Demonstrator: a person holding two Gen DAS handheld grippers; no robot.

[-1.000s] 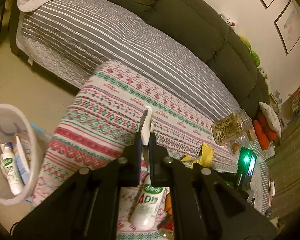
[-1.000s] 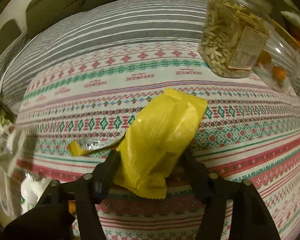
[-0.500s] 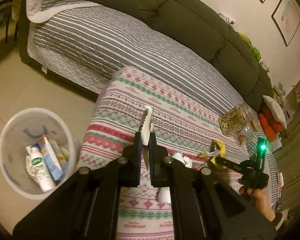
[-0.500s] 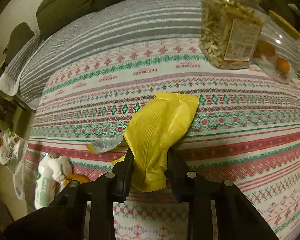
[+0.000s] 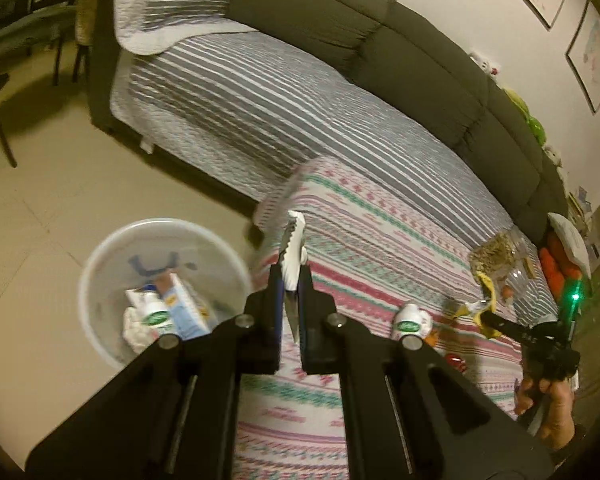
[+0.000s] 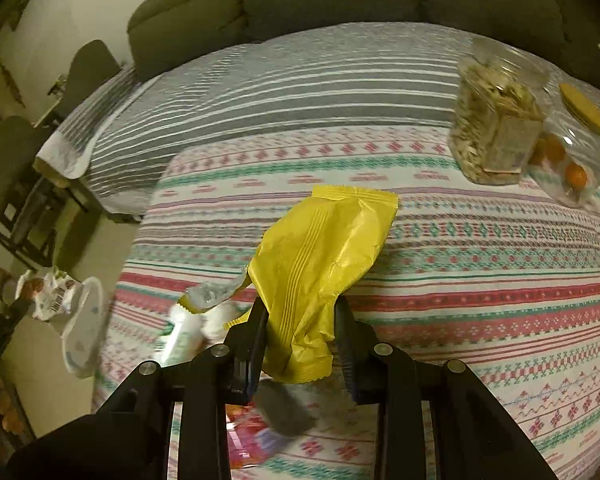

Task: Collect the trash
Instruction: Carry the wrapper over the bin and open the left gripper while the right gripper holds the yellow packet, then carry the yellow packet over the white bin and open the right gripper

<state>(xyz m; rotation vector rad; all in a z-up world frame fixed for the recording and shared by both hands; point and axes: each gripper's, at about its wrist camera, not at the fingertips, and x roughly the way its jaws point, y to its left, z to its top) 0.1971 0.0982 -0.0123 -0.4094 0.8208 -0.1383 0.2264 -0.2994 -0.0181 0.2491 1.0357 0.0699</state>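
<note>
From the left wrist, the left claw point(image 5: 291, 280) pinched a thin white wrapper point(image 5: 293, 240) beside the round bin point(image 5: 100, 264). From the right wrist, the right claw point(image 6: 300, 322), just closing, squeezed a crinkly yellow bag point(image 6: 324, 248) above the patterned table point(image 6: 480, 280).

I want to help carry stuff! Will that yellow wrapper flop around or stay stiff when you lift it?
Probably floppy: the yellow wrapper looks thin and creased, and it crumples where the right gripper pinches it. It is likely very light, since it looks flat and empty. Its shiny film might be a bit slippery.
</note>
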